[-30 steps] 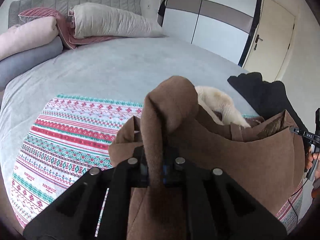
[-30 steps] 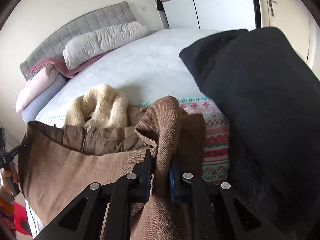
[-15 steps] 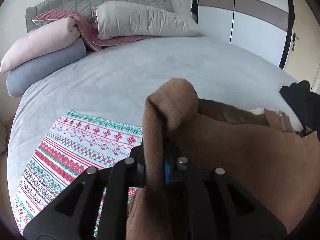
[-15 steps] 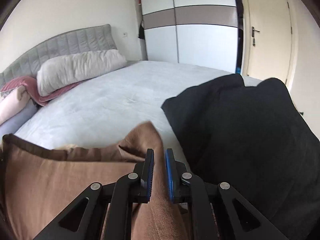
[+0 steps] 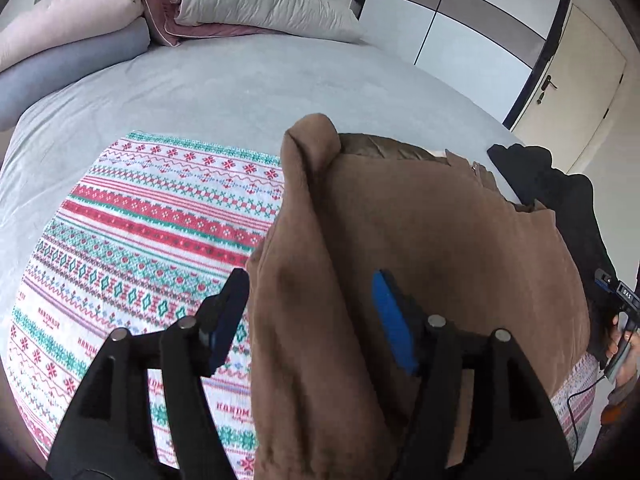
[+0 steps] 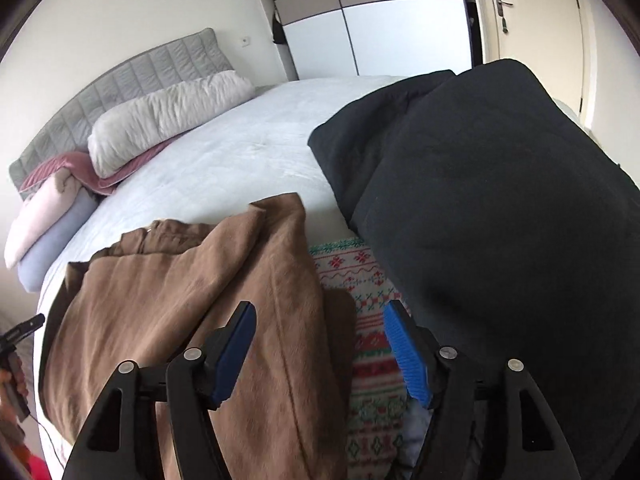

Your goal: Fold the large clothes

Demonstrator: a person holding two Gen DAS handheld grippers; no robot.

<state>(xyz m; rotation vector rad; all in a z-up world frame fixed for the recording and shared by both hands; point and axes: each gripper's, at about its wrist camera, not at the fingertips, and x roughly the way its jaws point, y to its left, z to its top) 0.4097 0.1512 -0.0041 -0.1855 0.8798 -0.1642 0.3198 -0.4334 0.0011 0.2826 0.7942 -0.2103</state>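
A large brown coat [image 5: 440, 248] lies folded over on a patterned red, green and white blanket [image 5: 152, 216] on the bed. My left gripper [image 5: 310, 312] is open, its jaws spread around the coat's left folded edge. My right gripper [image 6: 320, 340] is open too, its jaws spread above the coat's right edge [image 6: 248, 304] and the blanket [image 6: 372, 340]. Neither gripper holds the cloth. The cream fur collar is hidden under the fold.
A black garment [image 6: 480, 208] is piled at the right, close to the right gripper; it also shows in the left wrist view [image 5: 560, 200]. Pillows and rolled bedding [image 5: 160, 12] lie at the headboard. A wardrobe [image 6: 380, 28] and door [image 5: 568, 80] stand behind.
Both grippers carried the coat's lower edge forward over the collar, laid it down and opened, letting go of the cloth. The fur collar is now covered.
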